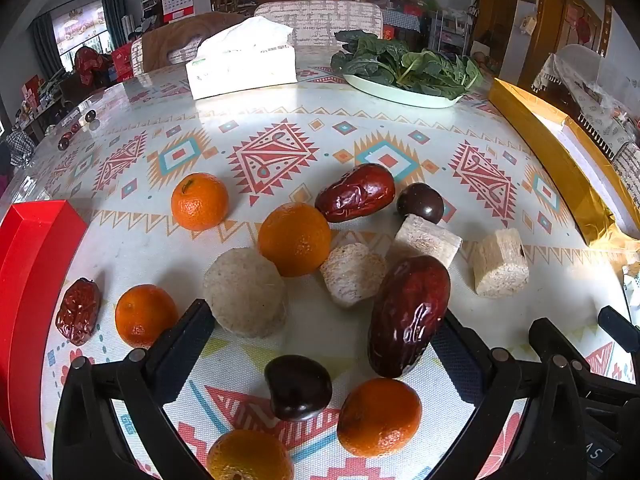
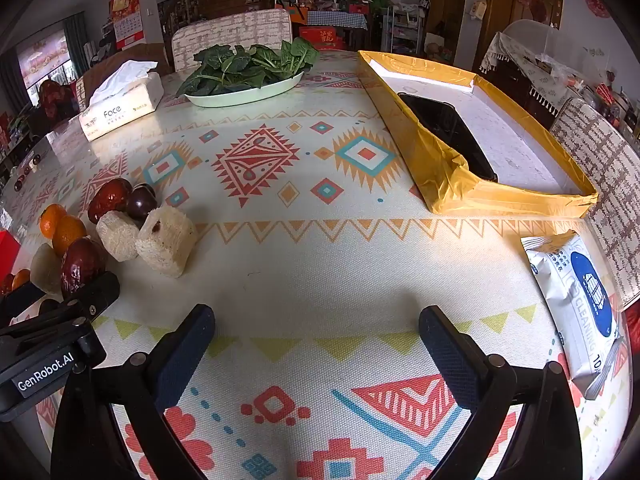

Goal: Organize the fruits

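Tabletop (image 2: 320, 248) carries a patterned cloth; most of it lies bare on the right, likely kept free as sorting space.

Gold-lined box (image 2: 472, 196) sits open at the right edge, white floor exposed with a dark flat item inside. Red box (image 1: 28, 280) sits at the left edge, just beside the fruit. Both look like possible destinations, though which fruit belongs where cannot be told.

Tissue pack (image 1: 244, 64) and plate of greens (image 1: 404, 70) stand well back, out of the working area. Wipes packet (image 2: 576, 312) lies near the right edge.

Fruits cluster loosely left of centre, unsorted: oranges (image 1: 294, 238), red dates (image 1: 406, 312), pale puffed blocks (image 1: 498, 264), dark chestnuts (image 1: 298, 386).

Left gripper (image 1: 324, 328) hovers low over the cluster, jaws wide, nothing held, the large date touching or just beside its right finger.

Right gripper (image 2: 316, 340) waits over bare cloth, jaws wide, empty.
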Demonstrator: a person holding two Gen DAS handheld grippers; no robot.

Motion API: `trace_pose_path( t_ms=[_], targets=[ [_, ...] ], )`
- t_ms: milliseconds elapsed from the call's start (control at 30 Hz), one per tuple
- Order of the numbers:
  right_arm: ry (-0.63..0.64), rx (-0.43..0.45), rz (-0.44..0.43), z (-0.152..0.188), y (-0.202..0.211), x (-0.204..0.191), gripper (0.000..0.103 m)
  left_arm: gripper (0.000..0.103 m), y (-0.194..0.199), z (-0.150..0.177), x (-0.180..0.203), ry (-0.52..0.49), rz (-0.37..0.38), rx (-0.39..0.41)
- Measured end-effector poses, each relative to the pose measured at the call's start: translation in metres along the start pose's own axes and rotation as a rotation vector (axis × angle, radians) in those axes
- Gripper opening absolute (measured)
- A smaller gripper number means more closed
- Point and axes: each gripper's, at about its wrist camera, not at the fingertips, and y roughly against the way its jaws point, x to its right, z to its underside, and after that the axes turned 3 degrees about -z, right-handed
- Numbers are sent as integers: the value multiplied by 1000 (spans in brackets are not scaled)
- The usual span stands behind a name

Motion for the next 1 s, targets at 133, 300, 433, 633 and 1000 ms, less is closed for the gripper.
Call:
trace_pose_path(
  t_ms=[133,300,433,633,1000],
  targets=[
    [0,0,0,0,0,0,103,103,0,0,0,0,0,1],
    [0,0,0,0,0,0,103,103,0,0,0,0,0,1],
    [0,0,0,0,0,0,103,103,0,0,0,0,0,0],
    [6,-9,-8,-1,0,0,103,103,1,2,-2,-20,13,-33],
    [-18,-49,6,1,2,0,103,103,4,4,-3,-43,24,-57]
  ],
)
